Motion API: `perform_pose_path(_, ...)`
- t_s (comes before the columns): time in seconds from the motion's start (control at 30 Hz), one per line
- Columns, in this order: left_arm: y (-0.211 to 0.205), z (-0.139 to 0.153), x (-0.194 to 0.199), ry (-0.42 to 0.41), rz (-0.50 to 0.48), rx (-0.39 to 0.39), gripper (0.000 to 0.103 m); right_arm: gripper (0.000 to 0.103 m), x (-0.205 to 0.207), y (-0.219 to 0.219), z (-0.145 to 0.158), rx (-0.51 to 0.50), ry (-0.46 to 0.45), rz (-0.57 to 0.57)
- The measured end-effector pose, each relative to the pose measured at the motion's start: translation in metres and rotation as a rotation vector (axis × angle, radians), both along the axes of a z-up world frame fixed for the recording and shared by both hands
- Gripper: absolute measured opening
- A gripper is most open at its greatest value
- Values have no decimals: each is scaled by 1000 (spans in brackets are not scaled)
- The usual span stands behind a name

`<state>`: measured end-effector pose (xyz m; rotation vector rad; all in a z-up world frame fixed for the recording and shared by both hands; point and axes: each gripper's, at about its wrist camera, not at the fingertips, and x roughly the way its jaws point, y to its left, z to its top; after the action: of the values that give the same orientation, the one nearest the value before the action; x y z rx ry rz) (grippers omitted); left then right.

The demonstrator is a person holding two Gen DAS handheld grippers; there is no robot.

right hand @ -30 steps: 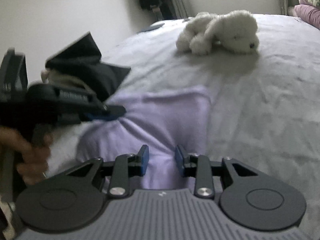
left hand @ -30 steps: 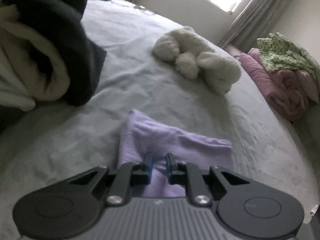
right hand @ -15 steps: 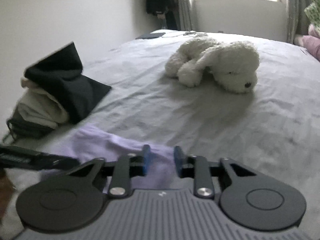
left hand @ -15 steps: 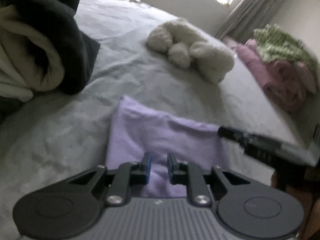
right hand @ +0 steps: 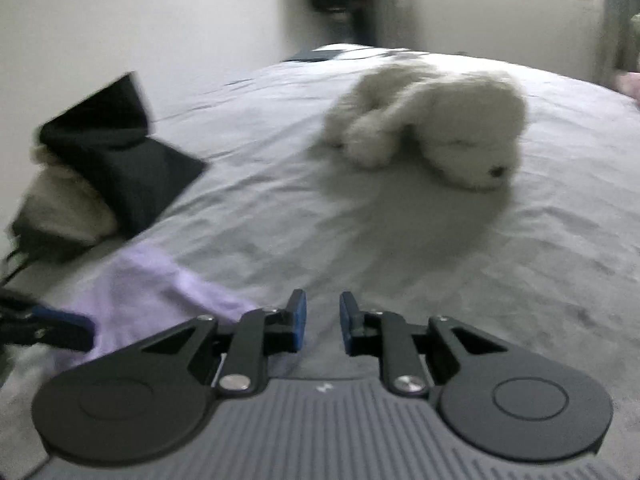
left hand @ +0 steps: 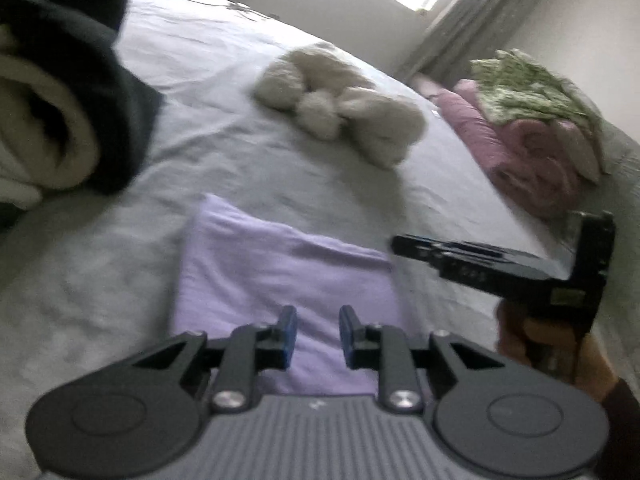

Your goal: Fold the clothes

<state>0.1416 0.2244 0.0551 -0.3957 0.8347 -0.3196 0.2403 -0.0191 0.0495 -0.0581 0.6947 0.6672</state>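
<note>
Left gripper (left hand: 318, 334) jaws just been opening — a narrow gap, nothing pinched, lilac cloth (left hand: 280, 280) lying folded flat on the bed (left hand: 248, 168) beneath. Right gripper (right hand: 323, 326) closed down to a similar gap, empty, over bare sheet beside the cloth — stuffed dog (right hand: 432, 124) beyond.

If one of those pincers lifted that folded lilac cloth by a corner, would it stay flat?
Probably not. The folded lilac cloth looks thin and soft, with rumpled edges, so it would likely droop and unfold. It seems light, and might slide easily on the grey bedsheet.
</note>
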Motion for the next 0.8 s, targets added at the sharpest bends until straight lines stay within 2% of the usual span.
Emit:
perform_pose_path(0.13,-45,-3,-4,0,-142,24,23,21,0,9,1,-69,-18,99)
perform_pose_path(0.2,-61,-8,-5,8,-180,60,23,21,3,13,0,-110,-20,138)
perform_pose_path(0.27,-69,-14,-6,22,-194,111,23,21,6,18,-3,-152,-18,199)
perform_pose_path(0.47,-73,-26,-12,41,-234,176,23,26,4,27,-2,-239,-30,368)
perform_pose_path(0.6,-77,-27,-14,31,-258,216,23,27,8,29,-2,-267,-22,415)
perform_pose_path(0.73,-77,-28,-13,32,-264,217,23,27,8,38,0,-295,-16,476)
perform_pose_path(0.77,-77,-28,-12,33,-265,216,23,24,8,40,0,-303,-10,495)
perform_pose_path(0.8,-76,-28,-12,34,-266,215,23,12,8,41,-1,-309,0,503)
